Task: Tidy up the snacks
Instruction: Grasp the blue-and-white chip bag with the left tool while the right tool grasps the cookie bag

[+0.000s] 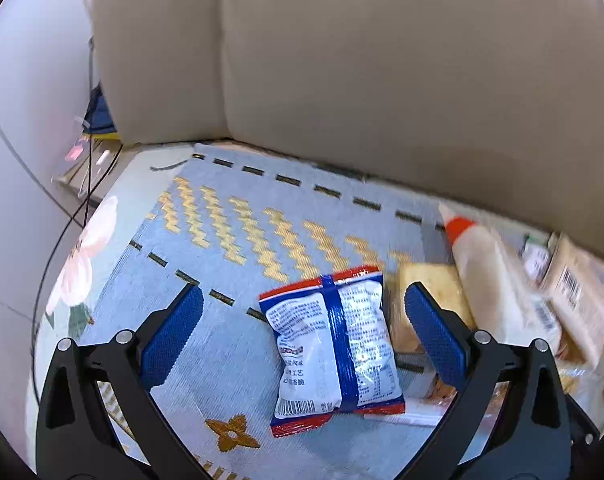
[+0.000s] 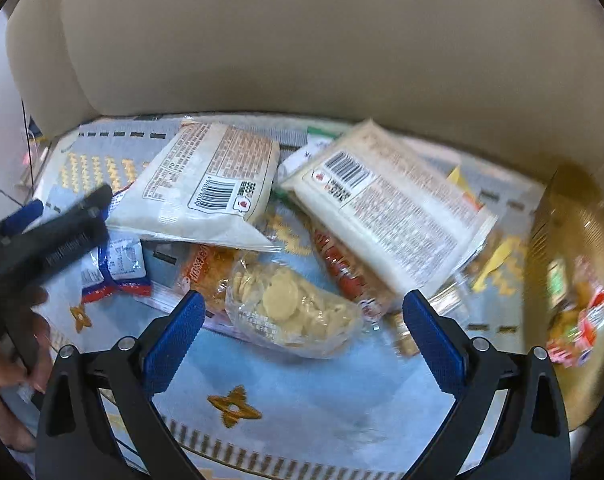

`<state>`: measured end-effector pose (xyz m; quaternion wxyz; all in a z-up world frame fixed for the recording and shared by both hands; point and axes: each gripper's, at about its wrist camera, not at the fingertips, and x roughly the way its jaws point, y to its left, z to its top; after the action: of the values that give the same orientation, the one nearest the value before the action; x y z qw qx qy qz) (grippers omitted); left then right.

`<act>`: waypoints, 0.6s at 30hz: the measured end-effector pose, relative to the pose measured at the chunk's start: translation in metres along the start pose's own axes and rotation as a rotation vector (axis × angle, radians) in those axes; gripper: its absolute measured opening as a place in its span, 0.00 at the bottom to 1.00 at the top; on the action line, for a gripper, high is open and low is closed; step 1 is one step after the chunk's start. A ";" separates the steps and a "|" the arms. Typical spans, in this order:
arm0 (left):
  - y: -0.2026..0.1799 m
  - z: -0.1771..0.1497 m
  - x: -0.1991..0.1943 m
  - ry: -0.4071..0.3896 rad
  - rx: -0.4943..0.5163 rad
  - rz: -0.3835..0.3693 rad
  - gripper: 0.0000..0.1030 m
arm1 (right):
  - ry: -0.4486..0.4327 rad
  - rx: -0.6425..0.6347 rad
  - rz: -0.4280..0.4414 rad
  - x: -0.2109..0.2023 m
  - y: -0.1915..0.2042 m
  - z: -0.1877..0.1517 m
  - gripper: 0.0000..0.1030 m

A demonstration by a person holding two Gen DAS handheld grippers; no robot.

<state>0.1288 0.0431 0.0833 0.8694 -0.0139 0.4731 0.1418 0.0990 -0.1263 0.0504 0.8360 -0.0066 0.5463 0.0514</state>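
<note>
A small blue, white and red snack packet (image 1: pixel 334 344) lies back side up on a light blue patterned cloth (image 1: pixel 221 240). My left gripper (image 1: pixel 302 312) hangs open over it, one blue pad on each side, not touching. In the right wrist view my right gripper (image 2: pixel 302 312) is open above a clear bag of round pale crackers (image 2: pixel 289 308). Behind that bag lie two large white packs (image 2: pixel 205 184) (image 2: pixel 386 204) and a red-labelled pack (image 2: pixel 342 268). The same small packet (image 2: pixel 113 268) shows at the left, under the other gripper's black body (image 2: pixel 49 240).
A beige sofa back (image 1: pixel 382 60) rises right behind the cloth. More snacks, among them a pale pack with a red band (image 1: pixel 490 272), crowd the right in the left wrist view. A golden basket (image 2: pixel 570 264) with small wrapped snacks stands at the right edge. A hand (image 2: pixel 5 344) holds the other gripper.
</note>
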 end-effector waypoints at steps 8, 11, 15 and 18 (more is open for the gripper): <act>0.003 -0.010 0.017 0.079 -0.016 -0.052 0.97 | 0.023 -0.006 0.015 0.023 0.013 -0.002 0.95; 0.022 -0.013 0.027 0.135 -0.134 -0.149 0.97 | 0.042 0.031 0.035 0.032 0.011 -0.002 0.95; 0.037 -0.017 0.038 0.185 -0.212 -0.213 0.97 | 0.040 0.035 0.041 0.035 0.010 -0.002 0.95; 0.031 -0.021 0.048 0.234 -0.149 -0.143 0.97 | 0.039 0.034 0.036 0.036 0.012 -0.002 0.95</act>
<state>0.1283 0.0808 0.0354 0.8128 -0.1284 0.5571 0.1116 0.1106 -0.1112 0.0170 0.8240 0.0163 0.5634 0.0569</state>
